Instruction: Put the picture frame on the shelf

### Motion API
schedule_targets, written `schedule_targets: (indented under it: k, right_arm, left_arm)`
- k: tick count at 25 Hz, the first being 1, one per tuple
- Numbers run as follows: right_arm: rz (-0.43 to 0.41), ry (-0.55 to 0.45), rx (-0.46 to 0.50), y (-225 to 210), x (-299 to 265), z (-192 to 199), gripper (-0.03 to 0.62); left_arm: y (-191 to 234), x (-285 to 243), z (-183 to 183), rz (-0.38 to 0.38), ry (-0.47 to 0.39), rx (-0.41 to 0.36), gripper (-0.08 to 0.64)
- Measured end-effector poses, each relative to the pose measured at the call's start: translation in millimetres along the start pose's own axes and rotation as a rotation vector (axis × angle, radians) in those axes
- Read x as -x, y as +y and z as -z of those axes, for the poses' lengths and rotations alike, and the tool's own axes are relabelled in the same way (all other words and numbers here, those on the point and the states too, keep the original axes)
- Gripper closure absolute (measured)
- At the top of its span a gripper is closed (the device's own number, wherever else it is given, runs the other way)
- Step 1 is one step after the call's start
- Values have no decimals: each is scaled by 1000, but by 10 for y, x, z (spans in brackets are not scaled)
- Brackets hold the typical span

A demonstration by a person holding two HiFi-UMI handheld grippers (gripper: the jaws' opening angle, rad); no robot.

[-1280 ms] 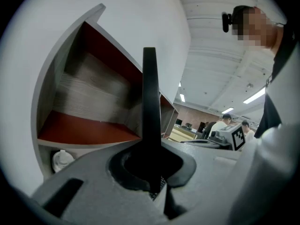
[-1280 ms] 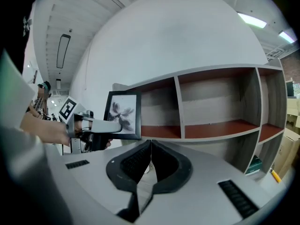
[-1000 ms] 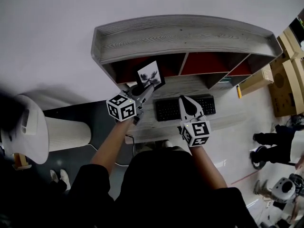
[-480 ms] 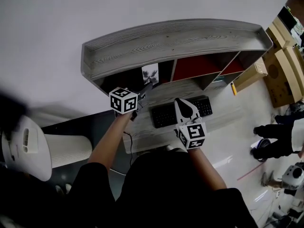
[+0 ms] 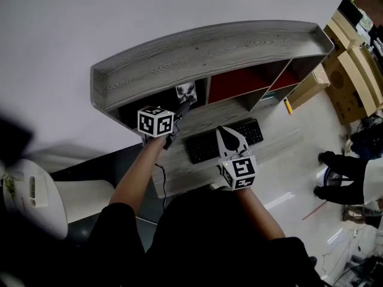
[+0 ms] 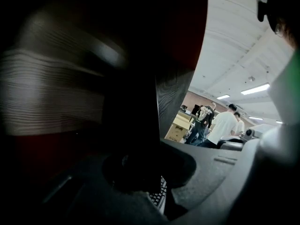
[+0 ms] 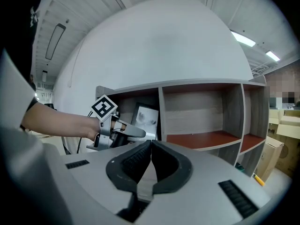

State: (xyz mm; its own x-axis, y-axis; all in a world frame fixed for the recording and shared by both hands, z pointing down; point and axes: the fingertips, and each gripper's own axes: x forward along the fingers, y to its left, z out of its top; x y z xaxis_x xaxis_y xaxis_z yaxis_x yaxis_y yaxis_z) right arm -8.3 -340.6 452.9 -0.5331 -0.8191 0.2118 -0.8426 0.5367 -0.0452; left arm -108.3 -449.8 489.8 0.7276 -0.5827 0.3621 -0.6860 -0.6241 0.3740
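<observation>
1. nearest the person, the right gripper [image 5: 223,131] hovers over the keyboard [image 5: 224,139] on the desk [image 5: 179,169]. in its own view its jaws are pressed together with nothing between them. it has no part in this step, and is best kept low and away from the shelf mouth.

2. further out, the left gripper [image 5: 182,108] reaches into the shelf's leftmost compartment. its jaws are clamped on the picture frame [image 5: 187,92]. in the left gripper view the frame [image 6: 129,102] is a dark slab that fills the gap between them.

3. from the right gripper view the frame [image 7: 146,118] stands roughly upright inside that compartment. it is just beside the divider [image 7: 160,111], with the left gripper [image 7: 140,133] at its lower edge. i cannot tell whether its bottom edge touches the shelf board.

4. the step looks like the final placing, nearly done. to do it well:
   - lower the frame until the bottom edge bears on the board.
   - let it find its lean before the grip is loosened.
   - part the jaws slowly, so the frame is not dragged along.
   - draw the gripper straight back toward the person, not sideways.

5. the risks are a knock against the divider, or a forward tip if the frame is released before it is seated.

6. farthest is the shelf [image 5: 203,55] itself, standing against the white wall [image 5: 119,17].
</observation>
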Motion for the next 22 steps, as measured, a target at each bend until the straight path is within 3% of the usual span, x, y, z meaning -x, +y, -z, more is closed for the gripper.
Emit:
schedule_targets:
  k: [4, 9, 12, 19, 22]
  right_arm:
    - [13, -1, -5, -54, 18, 5, 579]
    - [21, 1, -10, -89, 39, 32, 579]
    - [16, 1, -7, -94, 17, 33, 579]
    - [-1, 3, -8, -119, -64, 15, 578]
    - [-10, 8, -10, -104, -98, 31, 579]
  left_arm:
    - [-1, -68, -37, -17, 36, 43, 534]
    - [74, -107, -115, -64, 105, -61, 520]
    - [130, -177, -141, -35, 107, -35, 522]
    - [357, -294, -80, -49, 144, -19, 518]
    - [378, -283, -141, -68, 159, -49, 502]
